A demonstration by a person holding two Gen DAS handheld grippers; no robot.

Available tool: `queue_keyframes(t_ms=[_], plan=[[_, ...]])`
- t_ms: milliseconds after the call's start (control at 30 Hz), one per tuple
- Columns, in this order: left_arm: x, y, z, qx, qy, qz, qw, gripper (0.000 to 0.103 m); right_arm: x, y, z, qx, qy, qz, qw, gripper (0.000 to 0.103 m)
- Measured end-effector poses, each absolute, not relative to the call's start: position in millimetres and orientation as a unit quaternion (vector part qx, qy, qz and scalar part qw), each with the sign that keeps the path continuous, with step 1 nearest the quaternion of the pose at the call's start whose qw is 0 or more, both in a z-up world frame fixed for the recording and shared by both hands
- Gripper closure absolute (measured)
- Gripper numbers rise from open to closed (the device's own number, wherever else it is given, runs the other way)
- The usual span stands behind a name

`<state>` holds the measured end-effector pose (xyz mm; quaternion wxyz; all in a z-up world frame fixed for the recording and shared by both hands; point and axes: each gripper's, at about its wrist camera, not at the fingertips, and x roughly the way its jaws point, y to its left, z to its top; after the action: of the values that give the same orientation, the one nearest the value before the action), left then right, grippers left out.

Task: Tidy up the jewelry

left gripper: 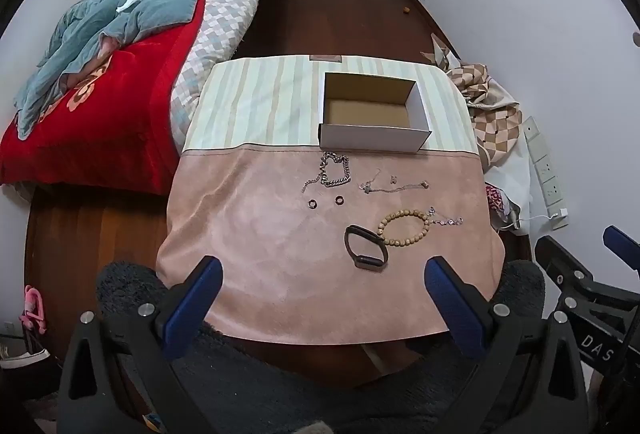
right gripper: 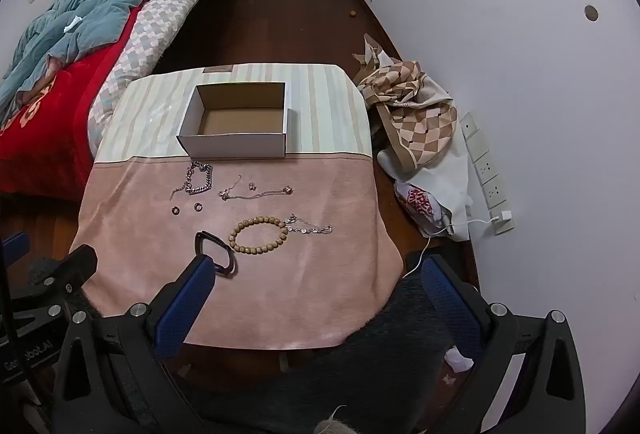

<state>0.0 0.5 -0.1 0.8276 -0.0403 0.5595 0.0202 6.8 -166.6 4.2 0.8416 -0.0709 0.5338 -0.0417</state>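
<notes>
Left hand-held gripper [left gripper: 320,274]: wide apart and holding nothing. It hangs over the near edge of the worktop [left gripper: 260,234].
Right hand-held gripper [right gripper: 316,270]: wide apart too, with nothing in it.
Box [left gripper: 374,112]: open and empty, far in front of both hand-held grippers, past all the jewelry.
Black band [left gripper: 366,246]: the closest thing, just ahead of the left hand-held gripper. In the right view it sits right by that gripper's left finger.
Bead bracelet [left gripper: 404,230]: touching the black band, a bit further out.
Thin sparkly chain [left gripper: 446,220]: touching the beads on their right side.
Thick chain [left gripper: 332,170]: far ahead, near the box.
Two small rings [left gripper: 325,201]: in front of the thick chain, near the middle.
Fine chain and small earring [left gripper: 390,184]: right of the thick chain.
What could go wrong: I think grabbing the band may drag the beads along, since they touch. The thin chains could slip out or snag. The tiny rings may skid on the soft cloth and fall off.
</notes>
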Motion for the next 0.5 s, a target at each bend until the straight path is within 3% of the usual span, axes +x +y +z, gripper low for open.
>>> queue_keyframes(t_ms=[500], plan=[[-1.8,-1.3,-0.7,-0.036,0.553,0.025,0.832,0.000,5.5,-169.4,10.3,-0.069,0.532,-0.041,0.843,0.000]])
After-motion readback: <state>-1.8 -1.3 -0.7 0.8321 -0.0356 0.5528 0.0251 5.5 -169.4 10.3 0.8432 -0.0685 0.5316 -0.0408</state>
